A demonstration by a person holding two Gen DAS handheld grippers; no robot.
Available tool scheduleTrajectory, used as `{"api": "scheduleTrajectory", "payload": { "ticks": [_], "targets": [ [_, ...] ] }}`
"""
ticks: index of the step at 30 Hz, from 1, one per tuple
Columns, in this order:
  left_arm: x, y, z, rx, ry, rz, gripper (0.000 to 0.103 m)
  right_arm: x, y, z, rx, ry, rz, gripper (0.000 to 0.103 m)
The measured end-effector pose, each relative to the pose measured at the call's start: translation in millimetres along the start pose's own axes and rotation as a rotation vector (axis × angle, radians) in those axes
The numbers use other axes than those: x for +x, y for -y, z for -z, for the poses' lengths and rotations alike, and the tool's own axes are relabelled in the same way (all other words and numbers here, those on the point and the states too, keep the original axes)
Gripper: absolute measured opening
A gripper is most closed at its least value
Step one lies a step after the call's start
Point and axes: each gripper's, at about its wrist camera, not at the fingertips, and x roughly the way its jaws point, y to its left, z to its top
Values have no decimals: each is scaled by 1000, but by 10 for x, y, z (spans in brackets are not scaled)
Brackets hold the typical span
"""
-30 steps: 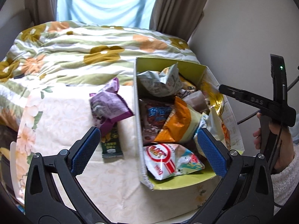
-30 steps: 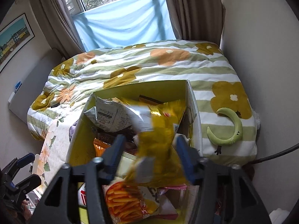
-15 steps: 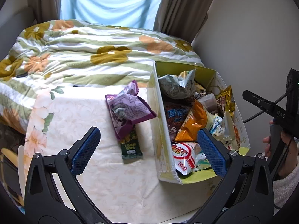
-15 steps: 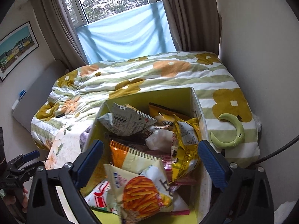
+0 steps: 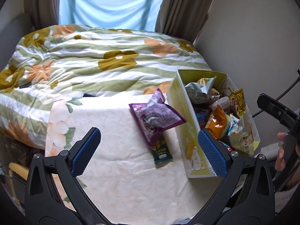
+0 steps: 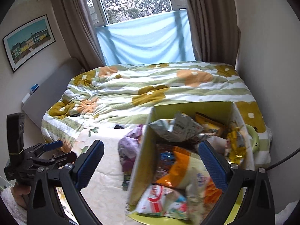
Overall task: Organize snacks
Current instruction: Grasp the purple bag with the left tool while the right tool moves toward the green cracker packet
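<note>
Both hand-held grippers, left (image 5: 149,150) and right (image 6: 151,164), are held spread and empty. The crinkly purple foil snack bag (image 5: 156,116) is left on the cloth-covered bench (image 5: 112,178), leaning against the yellow-green cardboard box (image 5: 184,131); a clumsy grab could nudge that overfilled box off the edge.

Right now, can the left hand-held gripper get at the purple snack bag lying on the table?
Probably yes. The left hand-held gripper is open and empty, and the purple snack bag lies ahead of it on the table, outside the yellow box. Nothing sits between them, though the bag's right corner leans against the box wall.
</note>
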Motion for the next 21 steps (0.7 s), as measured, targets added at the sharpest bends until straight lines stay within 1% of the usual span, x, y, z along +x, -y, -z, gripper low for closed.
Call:
{"api": "scheduleTrajectory", "payload": {
  "ticks": [5, 9, 12, 17, 21],
  "targets": [
    [-31, -333, -86, 18, -2, 22, 103, 191, -444, 74, -10, -19, -20, 101],
    [-23, -590, -189, 39, -10, 44, 102, 386, -769, 156, -38, -41, -3, 101],
    [21, -770, -281, 77, -28, 62, 103, 509, -946, 210, -52, -48, 4, 101],
    [228, -991, -431, 162, -79, 109, 103, 752, -1240, 345, -56, -67, 24, 100],
    [523, -1023, -506, 243, -136, 149, 103, 940, -1414, 520, -41, -76, 61, 100]
  ]
}}
